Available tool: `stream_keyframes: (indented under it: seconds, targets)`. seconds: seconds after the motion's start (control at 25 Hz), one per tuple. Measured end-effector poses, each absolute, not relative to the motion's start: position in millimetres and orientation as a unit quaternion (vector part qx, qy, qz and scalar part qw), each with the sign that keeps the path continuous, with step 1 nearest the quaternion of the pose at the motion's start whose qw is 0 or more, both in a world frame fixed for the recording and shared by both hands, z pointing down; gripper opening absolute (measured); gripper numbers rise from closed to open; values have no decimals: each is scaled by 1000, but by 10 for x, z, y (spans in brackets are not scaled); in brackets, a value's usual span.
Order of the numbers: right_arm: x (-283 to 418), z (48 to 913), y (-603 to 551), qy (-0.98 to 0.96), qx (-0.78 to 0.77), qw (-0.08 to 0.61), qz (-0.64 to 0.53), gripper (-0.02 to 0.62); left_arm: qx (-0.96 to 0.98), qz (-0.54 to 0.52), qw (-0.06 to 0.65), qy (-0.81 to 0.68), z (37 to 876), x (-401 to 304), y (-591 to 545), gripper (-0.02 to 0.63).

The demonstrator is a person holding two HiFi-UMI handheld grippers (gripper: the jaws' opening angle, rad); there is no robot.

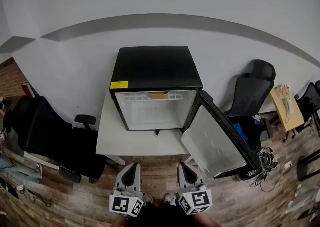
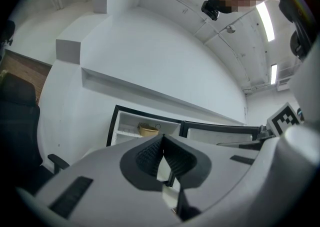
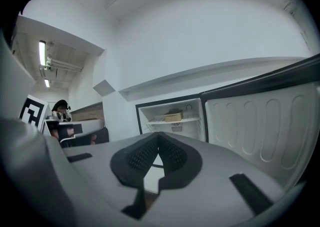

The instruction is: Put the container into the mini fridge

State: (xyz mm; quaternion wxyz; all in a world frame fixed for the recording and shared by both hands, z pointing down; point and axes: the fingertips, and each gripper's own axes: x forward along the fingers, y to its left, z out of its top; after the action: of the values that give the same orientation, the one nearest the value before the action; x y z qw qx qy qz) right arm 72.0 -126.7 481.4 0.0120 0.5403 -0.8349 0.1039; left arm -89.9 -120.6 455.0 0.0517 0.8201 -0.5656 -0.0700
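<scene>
Open mini fridge (image 1: 155,68) on white surface (image 1: 135,143); container (image 1: 158,95) sits on its top shelf. L claw (image 1: 131,168) & R claw (image 1: 185,167) both clenched, empty. Placing looks done; next prob. pushing door (image 1: 215,143) shut.

Low white table (image 1: 116,141), black mini fridge (image 1: 155,66) standing on it, tan container (image 1: 158,95) on its upper shelf

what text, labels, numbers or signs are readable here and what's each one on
Yellow sticker, front top left of the mini fridge: print too small to read.
Left gripper marker cube: black-and-white square pattern, no words.
Right gripper marker cube: the same kind of pattern, no words.
Container inside the fridge: no print visible.
Nothing readable overall.
</scene>
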Motion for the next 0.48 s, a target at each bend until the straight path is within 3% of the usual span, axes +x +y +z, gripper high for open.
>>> stream_keyframes:
  seconds: [0.48]
  targets:
    - [680,4808,-1325,-841,532,11,96,14,818,-71,50,-568,4550,-891,-1266,8]
